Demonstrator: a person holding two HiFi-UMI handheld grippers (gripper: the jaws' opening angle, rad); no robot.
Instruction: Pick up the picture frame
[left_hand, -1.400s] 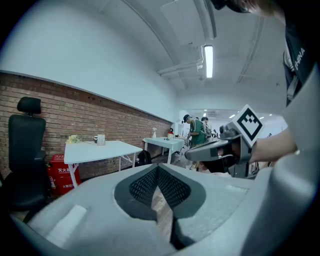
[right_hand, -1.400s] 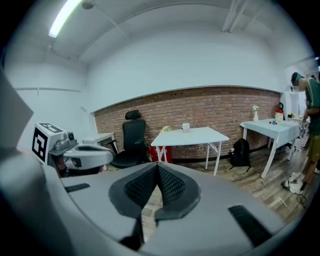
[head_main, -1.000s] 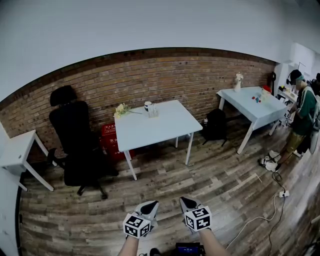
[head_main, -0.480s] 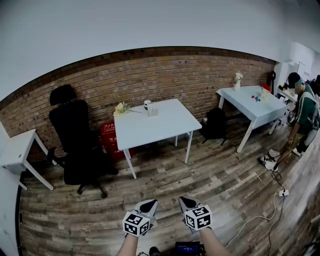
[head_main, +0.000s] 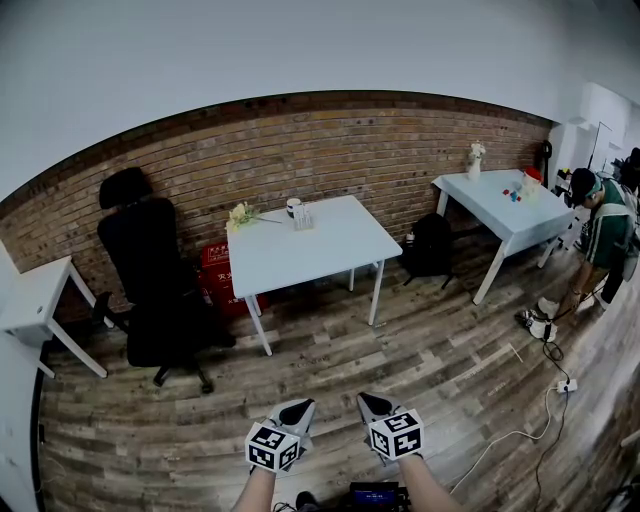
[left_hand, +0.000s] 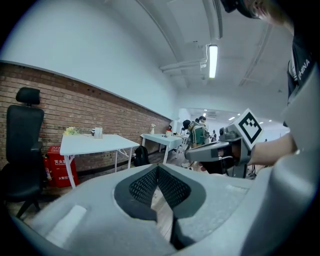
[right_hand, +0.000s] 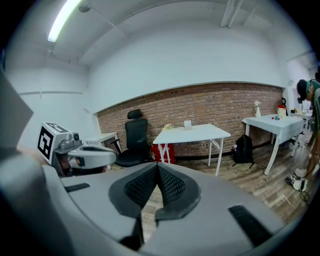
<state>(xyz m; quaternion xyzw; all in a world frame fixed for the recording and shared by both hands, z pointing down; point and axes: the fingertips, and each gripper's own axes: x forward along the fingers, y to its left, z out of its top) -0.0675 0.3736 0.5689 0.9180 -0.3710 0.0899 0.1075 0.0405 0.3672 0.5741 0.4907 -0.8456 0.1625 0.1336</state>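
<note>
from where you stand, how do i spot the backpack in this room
Follow the brick wall to the gap between the middle white table and the right-hand white table. The backpack sits on the floor there, black and slumped, unlike the red box by the middle table.

The brick wall (head_main: 330, 150) is showing red-brown courses under a plain white upper wall (head_main: 300, 50), and the floor (head_main: 430, 365) is running in streaky grey-brown planks. A white table (head_main: 335, 250) is standing beside a black chair (head_main: 150, 270), a red box (head_main: 215, 275) and a black backpack (head_main: 432, 250). The grey left gripper (head_main: 303, 410) and grey right gripper (head_main: 372, 405) are carrying black-and-white square-patterned cubes, and a person (head_main: 608, 215) is wearing green
</note>
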